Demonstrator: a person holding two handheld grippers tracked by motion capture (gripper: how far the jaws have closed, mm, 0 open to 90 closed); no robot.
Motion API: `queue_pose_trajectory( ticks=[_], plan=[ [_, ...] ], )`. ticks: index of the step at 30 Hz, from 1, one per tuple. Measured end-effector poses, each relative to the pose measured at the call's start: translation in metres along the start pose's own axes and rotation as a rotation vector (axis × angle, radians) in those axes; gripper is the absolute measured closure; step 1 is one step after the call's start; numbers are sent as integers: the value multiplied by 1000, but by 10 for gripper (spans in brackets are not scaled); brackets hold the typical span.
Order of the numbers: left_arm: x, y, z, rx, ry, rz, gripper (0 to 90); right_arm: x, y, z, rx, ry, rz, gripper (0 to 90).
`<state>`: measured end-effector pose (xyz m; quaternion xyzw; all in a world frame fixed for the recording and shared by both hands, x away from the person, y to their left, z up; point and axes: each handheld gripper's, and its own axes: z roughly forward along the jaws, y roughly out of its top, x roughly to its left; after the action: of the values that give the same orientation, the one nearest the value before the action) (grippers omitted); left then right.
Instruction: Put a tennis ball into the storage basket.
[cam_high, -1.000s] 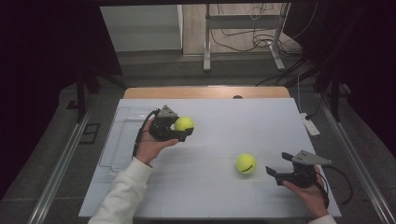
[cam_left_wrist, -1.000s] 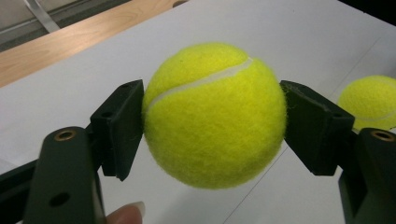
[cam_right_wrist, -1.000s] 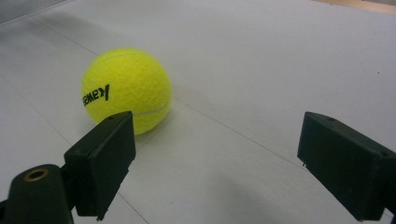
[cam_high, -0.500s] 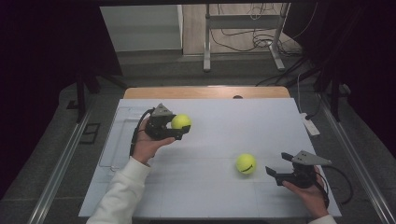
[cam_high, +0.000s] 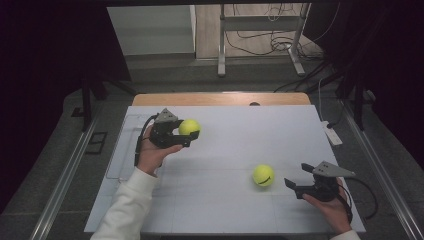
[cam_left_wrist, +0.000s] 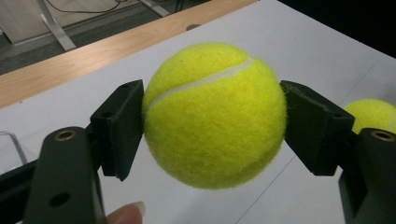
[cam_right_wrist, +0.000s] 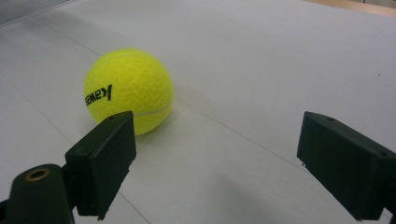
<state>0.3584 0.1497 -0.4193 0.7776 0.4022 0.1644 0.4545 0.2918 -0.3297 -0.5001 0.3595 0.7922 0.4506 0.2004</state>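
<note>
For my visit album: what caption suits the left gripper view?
Left gripper clamps a yellow tennis ball above the white table; a second ball lies beyond.

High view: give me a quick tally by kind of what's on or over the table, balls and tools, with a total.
Balls: 2 (one gripped in the left tool, one lying on the table)
Tools: 2 (left, and right tool, open beside the lying ball)
Total: 4

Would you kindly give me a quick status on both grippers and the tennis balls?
Left gripper shut on held ball, off the table. Right gripper open, beside second ball on white table. Nothing between them.
</note>
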Motion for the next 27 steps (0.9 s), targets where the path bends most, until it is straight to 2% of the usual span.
queue_pose_trajectory(
  ticks=[9,27],
  plan=[
    [5,2,-9,-30,10,-15,270,-1,0,0,-3,-4,0,119],
    [13,2,-18,-51,45,-29,270,-1,0,-1,-1,-6,0,119]
  ],
)
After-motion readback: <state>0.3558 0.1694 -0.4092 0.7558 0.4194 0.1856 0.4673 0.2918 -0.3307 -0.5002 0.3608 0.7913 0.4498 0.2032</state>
